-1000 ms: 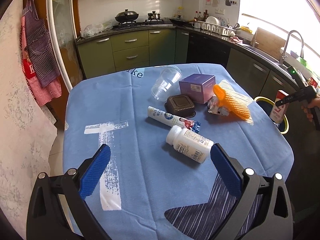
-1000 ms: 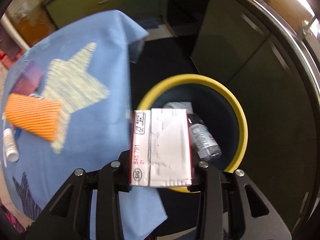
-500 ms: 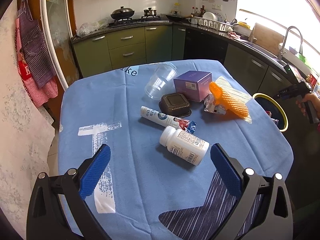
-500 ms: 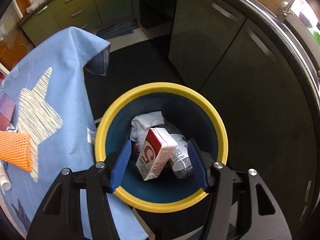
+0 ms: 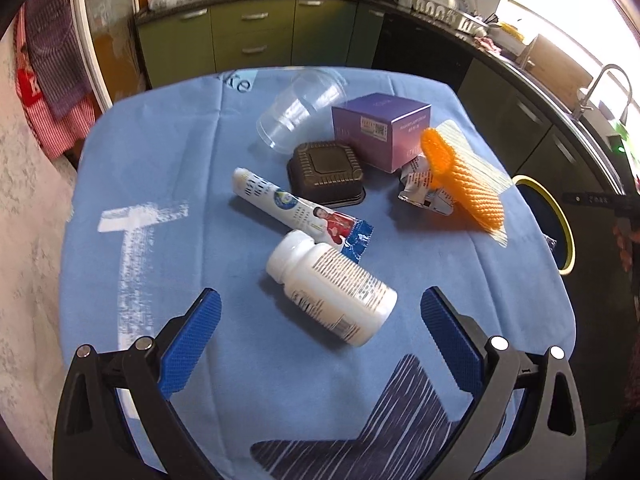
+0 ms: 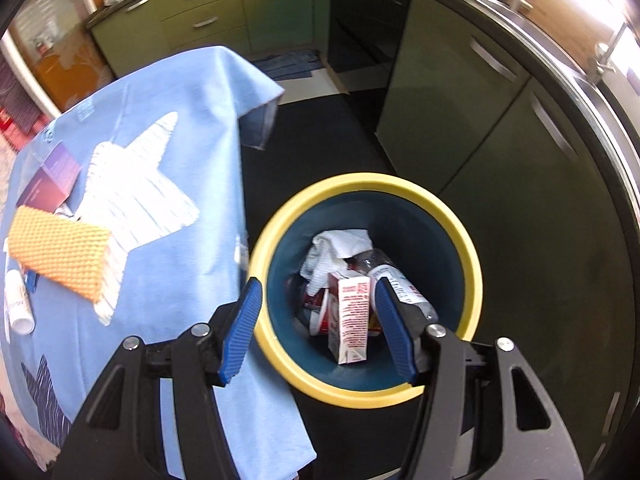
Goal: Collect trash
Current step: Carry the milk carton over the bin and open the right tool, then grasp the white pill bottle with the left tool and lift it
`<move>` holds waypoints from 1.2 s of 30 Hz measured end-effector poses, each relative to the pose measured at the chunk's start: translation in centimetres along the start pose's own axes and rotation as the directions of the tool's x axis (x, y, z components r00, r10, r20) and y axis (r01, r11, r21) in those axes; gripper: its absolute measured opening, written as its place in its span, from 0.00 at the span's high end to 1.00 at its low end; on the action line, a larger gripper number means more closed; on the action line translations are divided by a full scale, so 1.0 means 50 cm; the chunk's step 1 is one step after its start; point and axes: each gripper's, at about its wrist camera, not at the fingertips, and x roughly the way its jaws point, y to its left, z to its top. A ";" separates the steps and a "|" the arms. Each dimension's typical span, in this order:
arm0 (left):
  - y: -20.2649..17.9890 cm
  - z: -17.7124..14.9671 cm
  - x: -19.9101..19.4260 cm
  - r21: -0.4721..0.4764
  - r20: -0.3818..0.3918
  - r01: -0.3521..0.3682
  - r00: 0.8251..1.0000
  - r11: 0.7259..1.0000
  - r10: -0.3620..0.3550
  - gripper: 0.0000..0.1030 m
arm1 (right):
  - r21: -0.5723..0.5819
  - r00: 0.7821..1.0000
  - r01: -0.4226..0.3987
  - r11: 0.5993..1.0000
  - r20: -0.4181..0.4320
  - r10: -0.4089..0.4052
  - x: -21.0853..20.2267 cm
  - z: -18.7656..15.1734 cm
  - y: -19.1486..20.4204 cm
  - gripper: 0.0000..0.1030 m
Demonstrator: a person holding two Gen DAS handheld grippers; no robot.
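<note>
My right gripper (image 6: 316, 308) hangs open over the yellow-rimmed bin (image 6: 472, 264), its jaws empty. Inside the bin a red-and-white carton (image 6: 348, 320) lies with crumpled tissue (image 6: 340, 246) and a plastic bottle (image 6: 394, 284). My left gripper (image 5: 320, 316) stands wide open above the blue tablecloth (image 5: 168, 168), with a white pill bottle (image 5: 332, 292) lying on its side just ahead of the fingers, untouched. Behind it are a printed tube (image 5: 296, 208), a black tray (image 5: 326, 172), a clear cup (image 5: 300, 112), a purple box (image 5: 380, 128), an orange foam net (image 5: 460, 180) and a crumpled wrapper (image 5: 420, 188).
The bin (image 5: 556, 224) stands on the dark floor off the table's right edge. Green cabinets (image 5: 248, 40) and a counter with a sink tap (image 5: 600, 88) line the far and right walls. An apron (image 5: 52, 72) hangs at the left. The other gripper and a hand (image 5: 624, 236) show at right.
The right gripper opened and let the carton go; it fell into the bin. The left gripper came down and closer to the pill bottle.
</note>
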 end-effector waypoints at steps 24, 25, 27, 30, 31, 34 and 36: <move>0.014 0.035 0.152 -0.228 -0.264 -0.066 0.965 0.971 0.003 0.41 | -0.123 0.998 -0.056 0.991 -0.029 0.052 0.028 -0.016 0.041 0.46; 0.017 0.039 0.148 -0.222 -0.268 -0.062 0.964 0.973 0.000 0.43 | -0.123 0.998 -0.055 0.991 -0.031 0.051 0.027 -0.018 0.041 0.46; 0.026 0.041 0.148 -0.214 -0.277 -0.052 0.961 0.975 -0.009 0.48 | -0.126 0.998 -0.051 0.991 -0.033 0.047 0.025 -0.018 0.041 0.46; 0.041 0.040 0.146 -0.201 -0.289 -0.045 0.957 0.979 -0.015 0.48 | -0.130 0.999 -0.046 0.991 -0.032 0.042 0.019 -0.017 0.042 0.46; 0.045 0.038 0.144 -0.194 -0.291 -0.042 0.957 0.980 -0.017 0.48 | -0.132 0.999 -0.044 0.990 -0.031 0.040 0.017 -0.017 0.044 0.46; 0.052 0.033 0.136 -0.176 -0.288 -0.043 0.958 0.983 -0.010 0.49 | -0.140 0.999 -0.037 0.990 -0.029 0.033 0.010 -0.014 0.050 0.46; 0.056 0.028 0.129 -0.161 -0.280 -0.046 0.960 0.986 -0.001 0.49 | -0.142 0.999 -0.033 0.989 -0.027 0.029 0.006 -0.012 0.054 0.46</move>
